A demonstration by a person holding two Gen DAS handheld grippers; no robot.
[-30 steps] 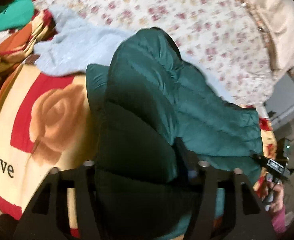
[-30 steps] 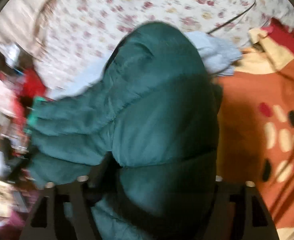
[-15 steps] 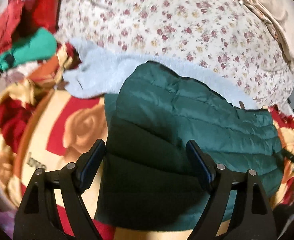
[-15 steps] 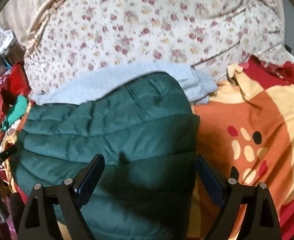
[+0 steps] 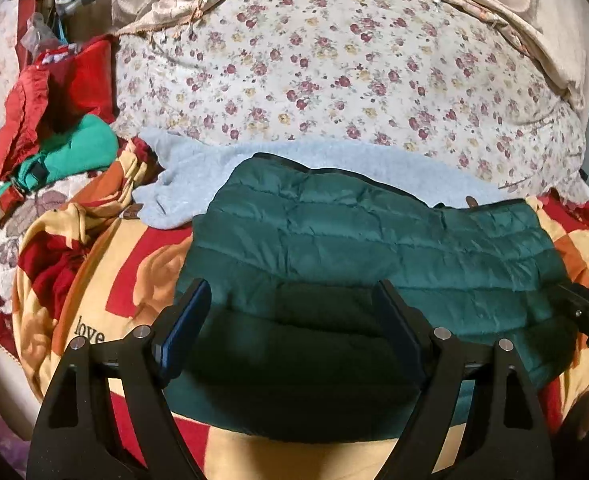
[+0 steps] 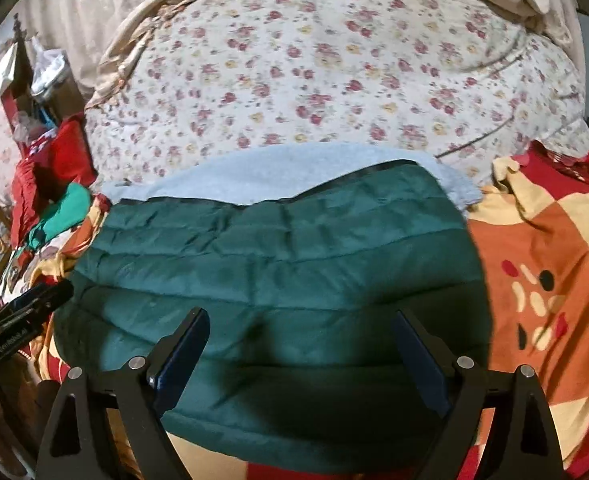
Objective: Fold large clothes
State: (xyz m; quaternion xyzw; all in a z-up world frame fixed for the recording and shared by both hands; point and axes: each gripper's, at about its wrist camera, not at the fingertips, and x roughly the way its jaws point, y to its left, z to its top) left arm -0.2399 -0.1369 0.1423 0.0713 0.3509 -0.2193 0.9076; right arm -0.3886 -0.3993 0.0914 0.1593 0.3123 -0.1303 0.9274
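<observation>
A dark green quilted puffer jacket [image 5: 366,256] lies folded flat on the bed; it also shows in the right wrist view [image 6: 278,264]. Its far edge overlaps a light blue fleece garment [image 5: 198,184], seen also in the right wrist view [image 6: 278,164]. My left gripper [image 5: 290,292] is open and empty, hovering above the jacket's near left part. My right gripper [image 6: 300,320] is open and empty above the jacket's near right part. Each gripper's tip shows at the side of the other's view.
A red, orange and cream blanket [image 5: 126,284] with a rose and the word "love" covers the bed; it also shows in the right wrist view [image 6: 542,272]. A floral quilt [image 5: 334,80] lies behind. Red and green clothes [image 5: 62,136] are heaped at the left.
Both grippers let go of the green jacket, opened and pulled back and up. The jacket, held up and bunched a second ago, now lies flat and folded.
</observation>
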